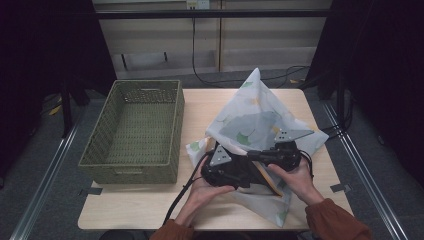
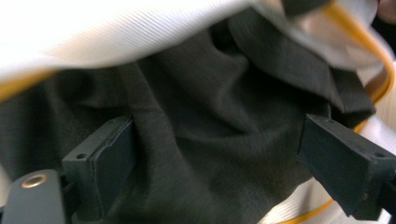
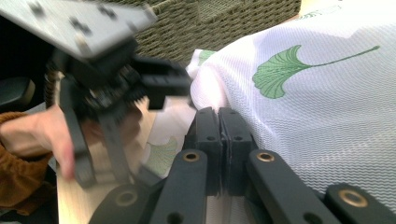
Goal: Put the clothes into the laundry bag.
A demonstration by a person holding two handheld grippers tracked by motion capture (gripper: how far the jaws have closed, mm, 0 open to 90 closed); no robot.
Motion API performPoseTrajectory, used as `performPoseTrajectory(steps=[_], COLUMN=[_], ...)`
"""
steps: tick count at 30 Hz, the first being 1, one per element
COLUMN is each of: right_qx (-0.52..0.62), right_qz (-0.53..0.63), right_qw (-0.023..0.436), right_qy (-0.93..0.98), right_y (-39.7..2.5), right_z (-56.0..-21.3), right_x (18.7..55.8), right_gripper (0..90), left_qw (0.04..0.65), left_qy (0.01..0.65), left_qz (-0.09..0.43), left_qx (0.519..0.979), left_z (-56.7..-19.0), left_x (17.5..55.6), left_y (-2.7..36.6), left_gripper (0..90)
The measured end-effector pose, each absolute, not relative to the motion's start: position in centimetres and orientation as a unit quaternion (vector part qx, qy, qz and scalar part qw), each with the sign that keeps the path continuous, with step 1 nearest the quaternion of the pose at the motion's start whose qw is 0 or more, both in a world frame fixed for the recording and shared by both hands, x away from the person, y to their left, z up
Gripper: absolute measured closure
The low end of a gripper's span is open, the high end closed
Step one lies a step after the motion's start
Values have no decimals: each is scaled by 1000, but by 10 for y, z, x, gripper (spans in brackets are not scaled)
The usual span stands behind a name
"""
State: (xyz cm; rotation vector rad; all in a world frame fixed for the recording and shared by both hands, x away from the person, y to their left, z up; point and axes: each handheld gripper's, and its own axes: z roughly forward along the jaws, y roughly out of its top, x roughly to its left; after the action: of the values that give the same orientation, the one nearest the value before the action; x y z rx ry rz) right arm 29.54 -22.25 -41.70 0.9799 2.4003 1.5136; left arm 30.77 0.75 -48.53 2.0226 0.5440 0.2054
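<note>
On the right half of the wooden surface (image 1: 150, 210) lies a white mesh bag (image 1: 255, 117) printed with green ginkgo leaves, one corner standing up toward the far edge like a tent. Both grippers meet at the bag's near side, each held in a hand of a person in rust-coloured sleeves. The left gripper (image 1: 227, 170) sits at the bag's near left opening; in the left gripper view its fingers (image 2: 105, 161) stand wide apart, and between them hangs dark grey cloth (image 2: 205, 140) inside the bag, under the white mesh and a yellow trim (image 2: 378, 60) along the bag's edge. Whether the left fingers touch that cloth cannot be told. The right gripper (image 1: 280, 155) lies just right of the left one, nearly touching it. In the right gripper view its fingers (image 3: 219, 140) are pressed together, with the white mesh gathered at the seam between them, so they are clamped on the bag's fabric. That view also has the left gripper, blurred, farther off at its left with a hand behind it. At the left of the surface stands an olive woven basket (image 1: 132, 130), rectangular, well apart from the bag, with nothing visible inside it. Black cables trail from the grippers toward the near edge.
</note>
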Motion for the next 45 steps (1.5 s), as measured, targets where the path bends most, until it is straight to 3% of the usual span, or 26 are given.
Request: performPoseTrajectory(steps=[3,4,8,11,16,20,22,24,25,30,35,40,45], right_qx=[323,323,316,313,318,323,324,320,323,336,315,319,331], right_qz=[501,501,482,457,417,388,382,380,380,457,511,503,476], right_qw=[70,68,87,115,165,169,170,163,158,80,55,22,4], right_qy=[800,800,813,824,836,846,848,852,852,820,798,803,815], right_y=[-222,-221,-218,-213,-209,-204,-204,-205,-206,-215,-212,-211,-208], right_z=[-418,-419,-420,-420,-424,-430,-432,-435,-436,-428,-402,-414,-439], right_x=[295,295,293,291,292,296,298,300,301,301,286,277,282], right_gripper=[874,871,770,682,658,656,714,871,883,893,893,894,893], left_qw=[482,473,456,451,457,459,453,453,446,445,450,462,463], left_qy=[225,226,247,259,255,258,258,260,260,266,279,268,256], left_qz=[82,91,104,109,97,88,89,83,85,85,89,87,98], left_qx=[843,847,849,847,847,845,849,849,852,851,843,841,843], left_z=[-492,-493,-499,-499,-497,-499,-499,-501,-501,-505,-506,-502,-483], left_x=[310,310,316,319,321,322,323,324,324,326,326,325,315], left_y=[1,1,1,3,5,1,-1,-4,-5,-9,-9,3,34], left_gripper=[138,185,504,683,787,785,785,787,789,798,795,723,533])
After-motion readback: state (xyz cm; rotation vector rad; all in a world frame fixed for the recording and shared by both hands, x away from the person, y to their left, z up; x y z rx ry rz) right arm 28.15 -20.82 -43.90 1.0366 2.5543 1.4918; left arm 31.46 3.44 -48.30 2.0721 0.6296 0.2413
